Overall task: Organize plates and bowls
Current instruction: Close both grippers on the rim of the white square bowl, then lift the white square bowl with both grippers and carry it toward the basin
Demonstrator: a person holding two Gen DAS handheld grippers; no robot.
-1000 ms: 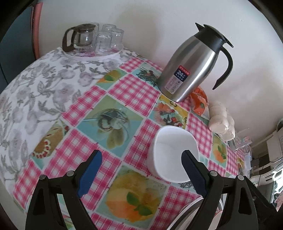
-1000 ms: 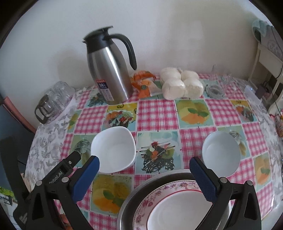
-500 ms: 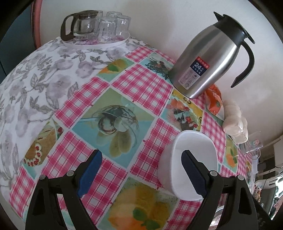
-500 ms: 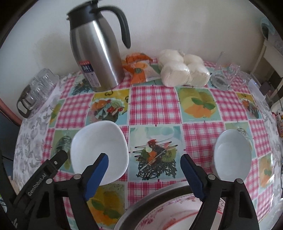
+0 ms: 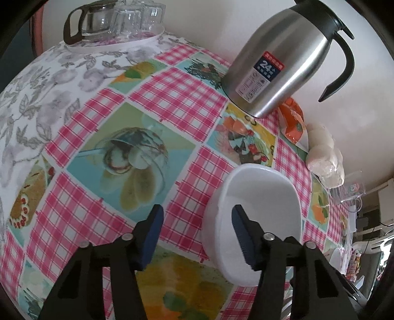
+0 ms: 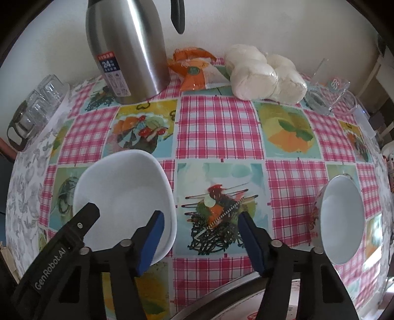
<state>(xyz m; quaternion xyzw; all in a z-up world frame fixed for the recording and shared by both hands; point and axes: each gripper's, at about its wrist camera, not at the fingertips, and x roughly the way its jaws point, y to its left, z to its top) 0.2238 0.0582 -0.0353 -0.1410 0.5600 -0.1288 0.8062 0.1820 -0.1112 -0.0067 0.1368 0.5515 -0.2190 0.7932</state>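
- While both my tongs hang over the checked tablecloth (image 6: pixel 216 128), the two white bowls hold nothing that I can see: the squarish bowl (image 5: pixel 258 211) on my left and the round bowl (image 6: pixel 342 219) on my right.
- At the bottom edge of the right view, a flowered plate (image 6: pixel 248 313) lies inside a metal basin (image 6: pixel 214 294).
- My left tongs (image 5: pixel 197 229) stand part open, the right finger inside the squarish bowl, the left finger outside over the cloth.
- My right tongs (image 6: pixel 199 233) gape wide and grip nothing, between the two bowls.
- Behind stand a steel flask (image 6: pixel 128 49) and a glass jug (image 5: pixel 93 19) with tumblers.
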